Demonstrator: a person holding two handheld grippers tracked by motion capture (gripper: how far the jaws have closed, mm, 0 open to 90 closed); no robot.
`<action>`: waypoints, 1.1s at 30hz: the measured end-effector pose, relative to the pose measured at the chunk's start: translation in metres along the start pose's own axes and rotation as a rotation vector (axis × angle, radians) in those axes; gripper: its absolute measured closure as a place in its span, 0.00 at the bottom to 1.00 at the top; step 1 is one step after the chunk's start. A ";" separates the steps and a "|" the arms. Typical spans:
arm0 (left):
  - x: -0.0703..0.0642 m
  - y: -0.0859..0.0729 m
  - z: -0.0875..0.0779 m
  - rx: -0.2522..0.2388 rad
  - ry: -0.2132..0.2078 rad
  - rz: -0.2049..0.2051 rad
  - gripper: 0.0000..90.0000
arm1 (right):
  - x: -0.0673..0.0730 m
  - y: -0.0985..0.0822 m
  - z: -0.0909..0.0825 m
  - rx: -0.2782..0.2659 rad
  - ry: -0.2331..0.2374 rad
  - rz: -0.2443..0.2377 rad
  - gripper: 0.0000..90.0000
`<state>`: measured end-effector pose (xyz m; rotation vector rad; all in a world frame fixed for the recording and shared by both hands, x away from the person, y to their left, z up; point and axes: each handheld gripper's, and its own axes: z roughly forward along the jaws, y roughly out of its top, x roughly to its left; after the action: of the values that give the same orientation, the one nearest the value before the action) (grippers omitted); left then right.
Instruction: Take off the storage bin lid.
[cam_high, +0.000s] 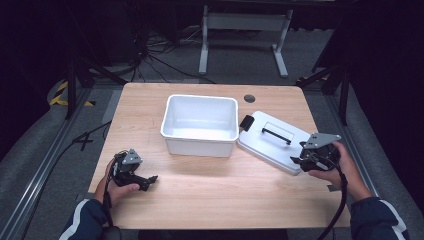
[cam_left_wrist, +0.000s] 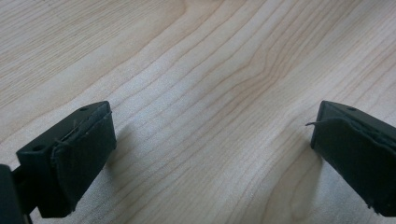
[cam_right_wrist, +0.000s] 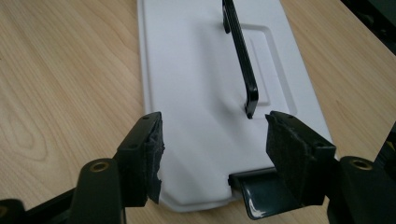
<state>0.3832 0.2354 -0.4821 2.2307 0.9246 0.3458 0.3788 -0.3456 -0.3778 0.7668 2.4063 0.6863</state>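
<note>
A white open bin (cam_high: 200, 125) stands mid-table. To its right a white lid (cam_high: 272, 142) lies flat, with a black bar handle (cam_high: 276, 135) on top. My right gripper (cam_high: 297, 161) hovers at the lid's near end, open. In the right gripper view its gripper (cam_right_wrist: 215, 154) has its jaws spread just above the lid (cam_right_wrist: 201, 93), nothing pressed between the pads. The handle (cam_right_wrist: 243, 60) runs away ahead of them, and a black latch (cam_right_wrist: 254, 186) sits at the lid's near edge. My left gripper (cam_high: 147, 181) rests low at the front left, open (cam_left_wrist: 210, 149) over bare wood.
A black latch (cam_high: 246, 122) sticks out at the lid's far end, close to the bin's right wall. A round cable hole (cam_high: 249, 98) sits near the table's back edge. Behind the table are a white desk frame (cam_high: 245, 30) and floor cables.
</note>
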 end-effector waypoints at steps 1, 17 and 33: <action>0.000 0.000 0.000 0.000 0.000 0.000 0.00 | 0.002 -0.005 -0.001 -0.006 0.004 0.008 0.41; 0.000 0.000 0.000 0.000 0.000 -0.001 0.00 | 0.015 -0.046 0.008 -0.025 0.003 0.061 0.36; 0.000 0.000 0.000 0.000 0.000 -0.001 0.00 | 0.031 -0.084 0.016 -0.053 0.018 0.156 0.31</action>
<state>0.3832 0.2354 -0.4821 2.2301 0.9249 0.3451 0.3354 -0.3806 -0.4493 0.9375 2.3521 0.8180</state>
